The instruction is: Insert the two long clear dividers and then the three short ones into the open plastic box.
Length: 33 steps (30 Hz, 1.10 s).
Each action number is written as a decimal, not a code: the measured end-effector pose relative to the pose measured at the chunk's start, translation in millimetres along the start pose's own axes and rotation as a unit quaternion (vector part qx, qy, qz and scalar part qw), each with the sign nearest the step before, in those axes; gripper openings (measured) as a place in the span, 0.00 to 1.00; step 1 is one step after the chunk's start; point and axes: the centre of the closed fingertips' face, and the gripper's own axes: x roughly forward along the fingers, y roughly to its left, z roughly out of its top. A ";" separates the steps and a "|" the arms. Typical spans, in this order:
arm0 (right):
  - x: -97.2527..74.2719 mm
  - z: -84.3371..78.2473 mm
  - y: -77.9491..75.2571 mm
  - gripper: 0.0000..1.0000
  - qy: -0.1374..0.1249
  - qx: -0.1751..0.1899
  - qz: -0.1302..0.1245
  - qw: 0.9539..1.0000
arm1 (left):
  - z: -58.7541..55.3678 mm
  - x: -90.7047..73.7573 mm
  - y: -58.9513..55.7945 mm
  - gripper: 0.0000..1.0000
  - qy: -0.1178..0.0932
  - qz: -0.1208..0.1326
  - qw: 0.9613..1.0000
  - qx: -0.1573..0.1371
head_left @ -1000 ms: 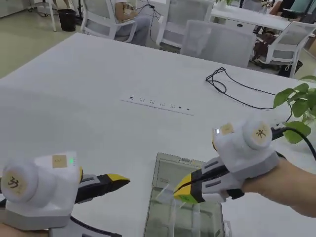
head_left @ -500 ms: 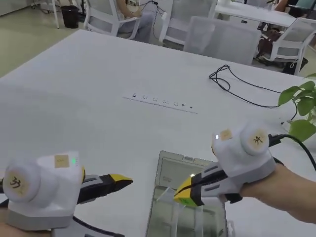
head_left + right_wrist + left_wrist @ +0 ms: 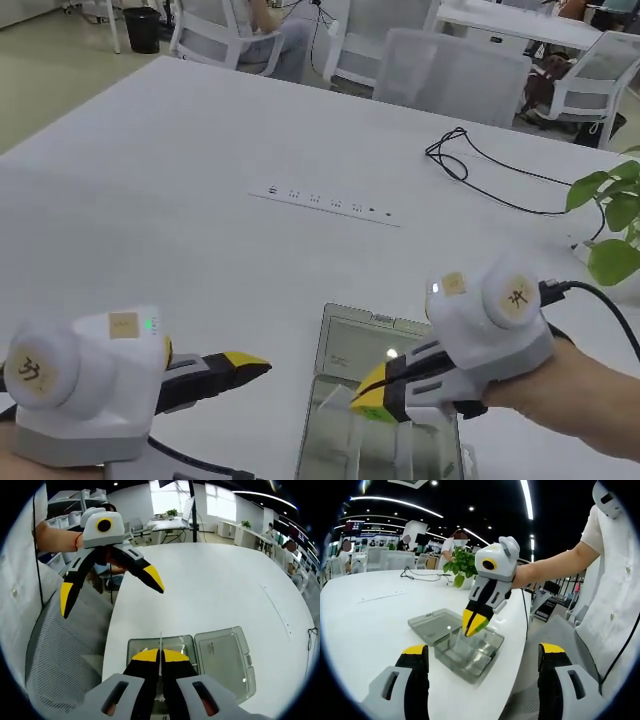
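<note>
A broad white table (image 3: 200, 200) is seen in an open office, with mesh chairs (image 3: 450, 75) ranged along its far edge. A black cable (image 3: 470, 170) is looped on the far right of the tabletop, a leafy plant (image 3: 610, 220) is set at the right edge, and a row of sockets (image 3: 325, 205) is let into the middle.

A clear plastic box (image 3: 312, 425) is placed at the near edge of the table, between the two grippers. Its lid (image 3: 350, 340) is hinged back and laid flat on the table just beyond it, so that box and lid are lined up away from the person. Faint clear walls can be made out inside the box, but their number cannot be told.

The right gripper (image 3: 372, 397) is held over the box with its tips angled down into the open tray, and its jaws are pressed together on a thin clear divider (image 3: 160, 642). In the right gripper view the divider is met edge-on, as a fine line running straight ahead from between the jaws, across the box.

The left gripper (image 3: 240, 367) is held to the left of the box, clear of it, pointed towards the right gripper, with its jaws spread wide and nothing between them
</note>
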 end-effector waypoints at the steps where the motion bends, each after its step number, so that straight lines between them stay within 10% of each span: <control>1: 1.4 0.8 0.6 0.02 0.002 -0.005 -0.001 1.000 | -0.3 0.2 0.2 0.92 0.001 0.000 1.000 0.001; 33: 43.9 -21.4 -0.2 0.03 0.080 -0.025 0.008 0.996 | -4.4 1.3 -0.6 0.91 0.006 -0.006 1.000 -0.001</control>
